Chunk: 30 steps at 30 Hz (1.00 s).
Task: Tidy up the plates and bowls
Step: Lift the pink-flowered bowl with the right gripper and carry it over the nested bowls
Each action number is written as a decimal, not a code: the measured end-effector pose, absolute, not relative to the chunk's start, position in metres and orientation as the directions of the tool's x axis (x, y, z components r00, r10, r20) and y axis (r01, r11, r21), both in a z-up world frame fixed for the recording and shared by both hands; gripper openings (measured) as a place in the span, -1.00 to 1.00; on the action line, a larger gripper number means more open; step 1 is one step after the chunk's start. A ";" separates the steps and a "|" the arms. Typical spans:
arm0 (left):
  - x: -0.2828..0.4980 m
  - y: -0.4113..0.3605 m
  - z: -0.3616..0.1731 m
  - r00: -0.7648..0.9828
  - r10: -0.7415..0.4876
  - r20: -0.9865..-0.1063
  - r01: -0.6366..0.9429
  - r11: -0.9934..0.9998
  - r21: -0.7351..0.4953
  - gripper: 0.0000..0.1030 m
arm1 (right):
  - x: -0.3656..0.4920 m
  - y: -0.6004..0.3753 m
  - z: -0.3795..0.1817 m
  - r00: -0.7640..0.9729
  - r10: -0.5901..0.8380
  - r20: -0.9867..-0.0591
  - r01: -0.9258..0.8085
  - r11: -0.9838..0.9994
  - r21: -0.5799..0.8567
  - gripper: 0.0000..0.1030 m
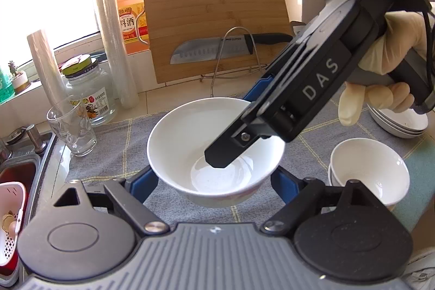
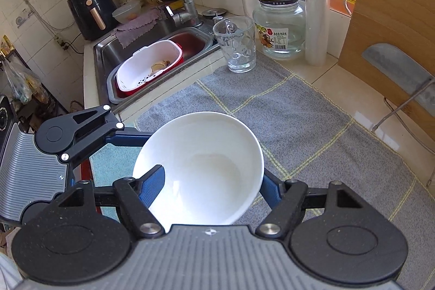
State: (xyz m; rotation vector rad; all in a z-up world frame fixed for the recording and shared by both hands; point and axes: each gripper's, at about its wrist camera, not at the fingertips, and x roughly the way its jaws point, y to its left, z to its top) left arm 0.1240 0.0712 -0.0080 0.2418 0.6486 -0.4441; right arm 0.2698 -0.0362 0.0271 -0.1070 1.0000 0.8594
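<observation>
The large white bowl (image 1: 214, 151) hangs above the grey checked mat (image 1: 114, 151), carried between both tools, and the relation that matters for the coming move is how it sits relative to the stack of small bowls (image 1: 369, 167) and the stacked plates (image 1: 399, 124), which lie on the right side of the left wrist view, the small bowls nearer. The left gripper (image 1: 214, 182) spans the bowl's body from outside, its blue pads against opposite sides of the wall, fairly wide apart because the bowl fills the gap. The right gripper (image 2: 212, 188) takes the rim instead: in its own view one blue finger (image 2: 153, 188) lies inside the bowl (image 2: 201, 167) and the other sits outside the wall, so the jaws stand at a middling width clamped across the near rim. The bowl tips slightly toward the right tool. A gloved hand (image 1: 380, 78) holds that tool. I judge the small bowls too narrow to receive this one, so it probably needs its own spot nearby.
</observation>
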 end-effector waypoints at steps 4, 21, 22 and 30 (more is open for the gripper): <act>0.113 0.063 -0.005 0.699 -0.332 -0.633 0.486 0.871 0.080 0.73 | 0.254 -0.047 0.030 0.265 0.585 -0.766 -0.666 0.686 0.293 0.53; 0.073 0.021 0.007 0.660 -0.388 -0.644 0.540 0.841 0.047 0.73 | 0.201 -0.105 0.038 0.303 0.567 -0.766 -0.640 0.716 0.277 0.54; 0.072 0.018 0.007 0.657 -0.391 -0.645 0.541 0.840 0.042 0.73 | 0.199 -0.109 0.037 0.304 0.568 -0.765 -0.637 0.718 0.280 0.54; 0.067 -0.004 0.005 0.641 -0.413 -0.647 0.566 0.824 0.035 0.73 | 0.187 -0.136 0.037 0.322 0.554 -0.768 -0.616 0.738 0.274 0.54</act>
